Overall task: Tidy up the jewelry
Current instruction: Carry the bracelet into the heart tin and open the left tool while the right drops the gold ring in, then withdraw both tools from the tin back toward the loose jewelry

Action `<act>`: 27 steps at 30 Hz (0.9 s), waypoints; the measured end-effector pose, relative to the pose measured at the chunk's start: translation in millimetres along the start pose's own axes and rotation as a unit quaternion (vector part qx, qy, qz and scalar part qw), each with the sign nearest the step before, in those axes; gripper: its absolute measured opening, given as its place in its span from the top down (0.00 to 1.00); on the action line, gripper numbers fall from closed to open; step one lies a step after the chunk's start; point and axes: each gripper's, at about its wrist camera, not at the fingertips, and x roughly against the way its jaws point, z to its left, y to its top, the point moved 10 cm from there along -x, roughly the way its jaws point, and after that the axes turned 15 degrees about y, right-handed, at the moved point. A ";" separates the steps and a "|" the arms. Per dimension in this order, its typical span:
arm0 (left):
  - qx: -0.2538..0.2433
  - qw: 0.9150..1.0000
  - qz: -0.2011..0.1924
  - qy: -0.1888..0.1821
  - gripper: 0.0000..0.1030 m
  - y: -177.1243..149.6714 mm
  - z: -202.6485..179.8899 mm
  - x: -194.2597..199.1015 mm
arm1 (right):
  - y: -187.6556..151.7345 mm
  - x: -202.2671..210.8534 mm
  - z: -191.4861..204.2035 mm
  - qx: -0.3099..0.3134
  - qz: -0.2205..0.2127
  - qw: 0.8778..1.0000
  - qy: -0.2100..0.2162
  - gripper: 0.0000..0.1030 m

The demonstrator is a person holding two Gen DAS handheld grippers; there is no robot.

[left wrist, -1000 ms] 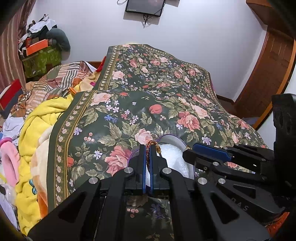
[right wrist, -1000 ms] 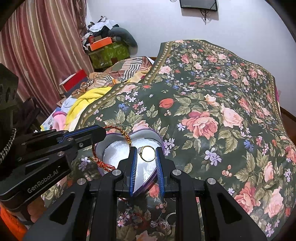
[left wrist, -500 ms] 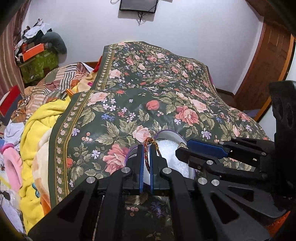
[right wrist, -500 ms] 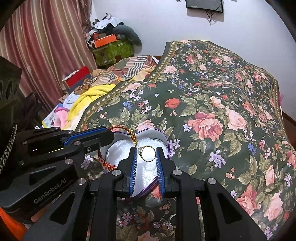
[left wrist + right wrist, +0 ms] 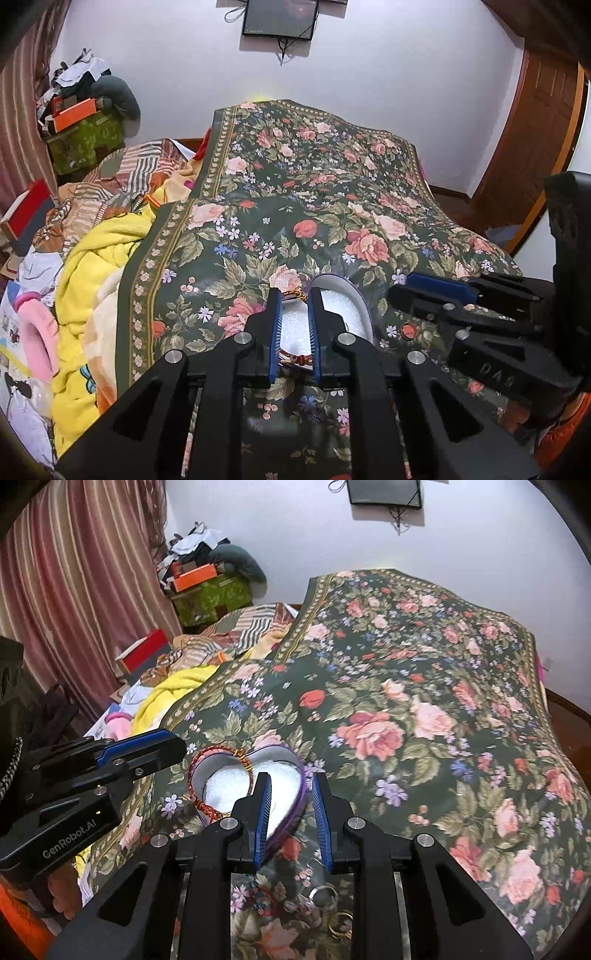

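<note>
- Our left claw (image 5: pixel 295 325) stands open, empty, above the heart-shaped box (image 5: pixel 258 794) on the bed (image 5: pixel 424 709).
- The bracelet (image 5: pixel 207 775) drapes across the box's left rim.
- Our right claw (image 5: pixel 290 816) is open, seemingly straddling the box's right rim.

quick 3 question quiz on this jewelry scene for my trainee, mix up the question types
1. True or false: the left hand-held gripper is clamped on the bracelet.
2. What shape is the purple-walled box on the floral bedspread? A round, B heart, C square.
3. Fill in: the right hand-held gripper has its jaws ___.

Key: 1 false, its jaws stand apart; 2 B; 3 open.
</note>
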 end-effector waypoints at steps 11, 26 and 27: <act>-0.021 1.000 -0.013 0.009 0.58 -6.4 -15.1 28.5 | -12.2 41.6 -8.5 0.003 -0.015 0.999 -0.033 0.79; -0.059 0.996 0.066 -0.023 0.57 -70.7 -53.3 15.1 | -70.5 65.0 -44.1 -0.039 0.016 0.997 -0.059 0.76; -0.064 0.995 0.072 -0.025 0.57 -75.7 -56.1 13.4 | -74.1 65.0 -45.9 -0.042 0.019 0.997 -0.059 0.76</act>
